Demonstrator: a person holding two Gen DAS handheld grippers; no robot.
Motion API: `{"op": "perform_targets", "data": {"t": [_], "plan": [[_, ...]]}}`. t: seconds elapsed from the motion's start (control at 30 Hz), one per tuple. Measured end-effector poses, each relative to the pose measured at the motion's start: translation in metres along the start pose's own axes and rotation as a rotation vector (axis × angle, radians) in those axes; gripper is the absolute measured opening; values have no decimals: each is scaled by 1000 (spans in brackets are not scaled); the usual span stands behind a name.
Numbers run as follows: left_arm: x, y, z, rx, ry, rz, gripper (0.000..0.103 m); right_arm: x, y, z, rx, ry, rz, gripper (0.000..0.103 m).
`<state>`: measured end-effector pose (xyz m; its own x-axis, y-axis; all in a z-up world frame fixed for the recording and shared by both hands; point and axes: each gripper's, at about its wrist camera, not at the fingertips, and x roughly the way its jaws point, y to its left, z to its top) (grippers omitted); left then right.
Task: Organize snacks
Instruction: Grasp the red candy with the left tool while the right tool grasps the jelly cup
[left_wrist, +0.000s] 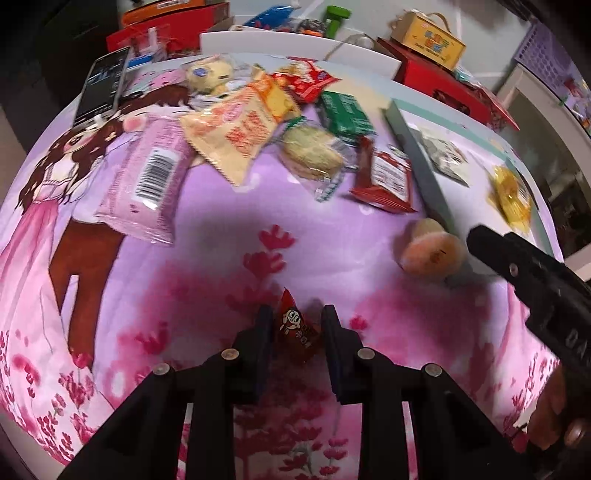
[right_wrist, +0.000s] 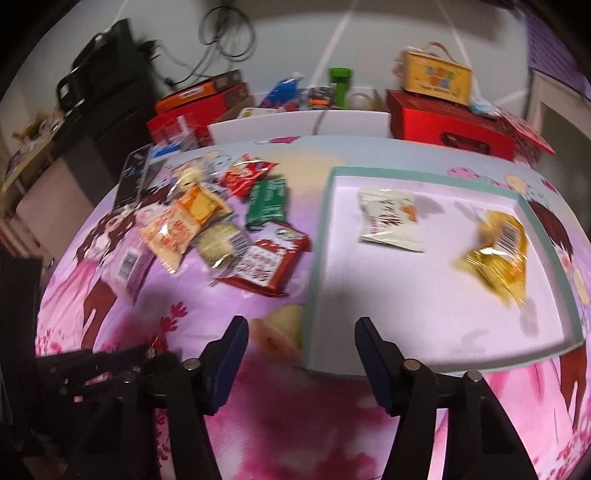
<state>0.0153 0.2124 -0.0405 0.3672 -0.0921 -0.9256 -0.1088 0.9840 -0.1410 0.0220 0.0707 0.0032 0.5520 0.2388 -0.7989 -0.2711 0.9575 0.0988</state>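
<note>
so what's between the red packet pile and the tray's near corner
A round yellowish snack, lying on the cloth against the tray wall, just ahead of the open right gripper. Clearest in the right wrist view.

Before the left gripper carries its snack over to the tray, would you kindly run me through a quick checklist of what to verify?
1. Left gripper has the small red snack packet between its fingers: ok, though firm contact on both sides is hard to confirm.
2. Right gripper free: ok, open and empty.
3. Tray has room: ok, only a white packet and a yellow packet lie in it, with bare floor in front.
4. Path to the tray: not ok, the right gripper hovers at the tray's near edge.
5. Round peach-coloured snack by the tray wall: cannot tell whether it touches the wall.
</note>
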Motion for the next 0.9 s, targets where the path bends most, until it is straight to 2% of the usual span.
{"op": "perform_targets", "data": {"t": [0.3, 0.63, 0.9], "plan": [[1, 21, 7, -40, -6, 3, 28, 16, 17, -5, -74, 44, 28, 52], [0, 32, 7, -66, -11, 0, 28, 28, 21, -4, -97, 69, -9, 51], [-1, 32, 5, -66, -10, 1, 28, 20, 20, -1, -91, 44, 7, 52]]}}
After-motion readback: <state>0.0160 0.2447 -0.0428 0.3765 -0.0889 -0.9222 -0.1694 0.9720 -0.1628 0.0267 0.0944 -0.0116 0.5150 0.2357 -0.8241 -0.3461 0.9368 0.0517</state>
